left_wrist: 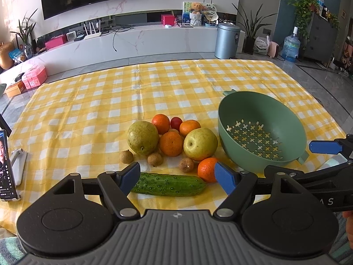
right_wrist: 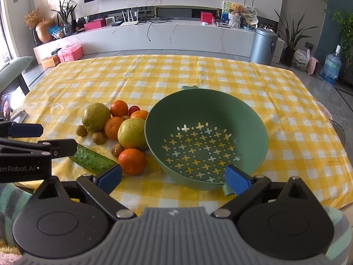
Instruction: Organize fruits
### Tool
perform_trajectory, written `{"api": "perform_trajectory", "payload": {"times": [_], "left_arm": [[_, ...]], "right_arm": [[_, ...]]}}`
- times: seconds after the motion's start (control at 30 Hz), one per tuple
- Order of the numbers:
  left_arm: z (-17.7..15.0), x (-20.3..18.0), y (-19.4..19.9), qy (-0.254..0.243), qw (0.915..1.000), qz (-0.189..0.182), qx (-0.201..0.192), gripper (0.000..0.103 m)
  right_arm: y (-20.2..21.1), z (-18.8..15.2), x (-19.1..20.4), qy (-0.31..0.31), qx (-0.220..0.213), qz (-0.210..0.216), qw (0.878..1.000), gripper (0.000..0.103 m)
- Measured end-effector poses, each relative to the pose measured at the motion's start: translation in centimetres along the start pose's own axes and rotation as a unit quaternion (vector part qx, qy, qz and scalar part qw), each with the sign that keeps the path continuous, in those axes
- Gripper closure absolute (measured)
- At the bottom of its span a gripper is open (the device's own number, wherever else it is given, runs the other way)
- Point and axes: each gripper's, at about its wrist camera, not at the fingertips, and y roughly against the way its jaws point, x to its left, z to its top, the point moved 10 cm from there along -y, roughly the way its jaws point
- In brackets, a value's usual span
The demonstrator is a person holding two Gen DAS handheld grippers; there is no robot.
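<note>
I am looking at the fruit pile sitting on the yellow checked table, just left of the green colander. Two pears are lying in it: the greener pear at the left and the yellower pear nearly touching the colander's wall. Oranges are crowding between and behind them, with one orange sitting apart at the near side. A small red fruit is peeking from the back, and brown longans are dotting the near edge. A cucumber is lying crosswise nearest to me. The colander is sitting empty, its cross-shaped holes showing the cloth.

My left gripper is hovering low before the cucumber, its blue fingers spread wide and holding nothing. My right gripper is facing the colander's near rim, its fingers likewise spread apart and empty. A phone on a stand is standing at the table's left edge.
</note>
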Motion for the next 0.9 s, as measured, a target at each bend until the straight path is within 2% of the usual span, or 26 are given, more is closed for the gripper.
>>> {"api": "perform_trajectory", "payload": {"times": [0.9], "left_arm": [[-0.06, 0.11, -0.04, 0.004, 1.0, -0.001, 0.004, 0.013]], "right_arm": [[-0.37, -0.49, -0.03, -0.014, 0.013, 0.006, 1.0, 0.007]]}}
